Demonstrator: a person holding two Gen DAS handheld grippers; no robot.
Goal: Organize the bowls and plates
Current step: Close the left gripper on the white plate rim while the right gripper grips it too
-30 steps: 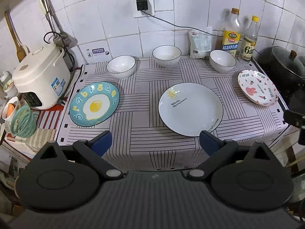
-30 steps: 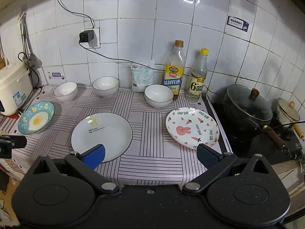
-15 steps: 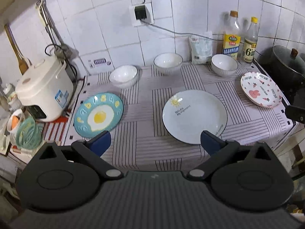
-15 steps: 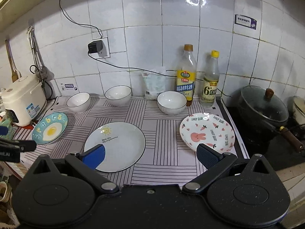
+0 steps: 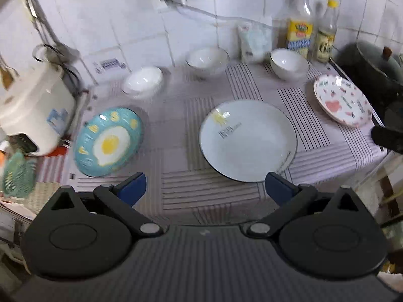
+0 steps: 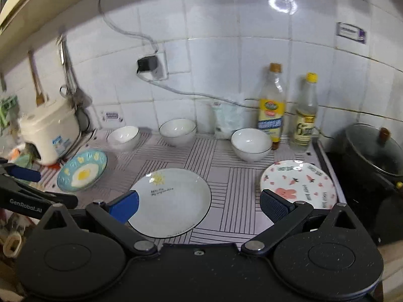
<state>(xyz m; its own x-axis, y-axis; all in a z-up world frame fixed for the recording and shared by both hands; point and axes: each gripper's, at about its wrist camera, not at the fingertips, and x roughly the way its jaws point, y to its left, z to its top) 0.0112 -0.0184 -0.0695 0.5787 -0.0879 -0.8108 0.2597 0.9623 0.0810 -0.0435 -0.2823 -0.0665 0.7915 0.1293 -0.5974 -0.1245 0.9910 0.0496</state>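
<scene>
Motion blur marks the left claw [image 5: 205, 186] swinging closer to the bench [image 5: 176, 186]; both it and the right claw [image 6: 199, 205] gape empty. Plates sit mid-frame, bowls behind, all untouched: sorting hasn't begun.

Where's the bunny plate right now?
The bunny plate lies at the counter's right end, beside the black pot, in front of the right-hand white bowl.

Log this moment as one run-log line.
left gripper: open, empty | right gripper: open, empty | white plate, egg plate, bunny plate: flat, apart | three bowls: unstacked
</scene>
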